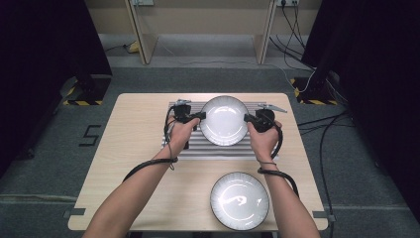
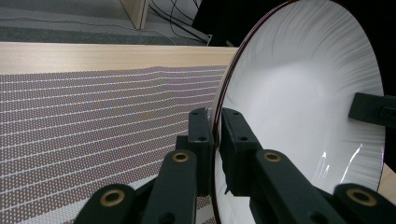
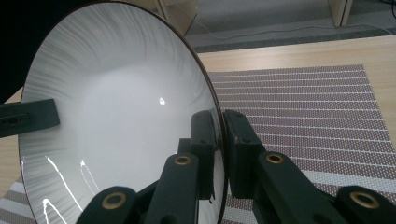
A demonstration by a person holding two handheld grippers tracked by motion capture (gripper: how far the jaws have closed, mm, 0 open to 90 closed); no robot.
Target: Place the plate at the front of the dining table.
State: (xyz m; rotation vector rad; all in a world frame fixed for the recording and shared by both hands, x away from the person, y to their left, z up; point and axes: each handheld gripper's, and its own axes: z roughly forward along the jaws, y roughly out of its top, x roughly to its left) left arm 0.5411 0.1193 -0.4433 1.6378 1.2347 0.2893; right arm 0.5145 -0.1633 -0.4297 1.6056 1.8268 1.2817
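A white ribbed plate (image 1: 224, 120) with a dark rim hangs over the striped grey placemat (image 1: 208, 148), held from both sides. My left gripper (image 1: 199, 116) is shut on its left rim, and my right gripper (image 1: 247, 119) is shut on its right rim. In the left gripper view the jaws (image 2: 216, 135) pinch the plate's edge (image 2: 299, 93), with the other gripper's jaw showing at the far side. In the right gripper view my gripper (image 3: 219, 135) clamps the rim of the plate (image 3: 116, 107) the same way.
A second white plate (image 1: 239, 200) lies on the wooden table (image 1: 133, 148) near the front edge, right of centre. Cables trail from both grippers along the forearms. Dark panels stand left and right; a wooden frame stands on the floor beyond the table.
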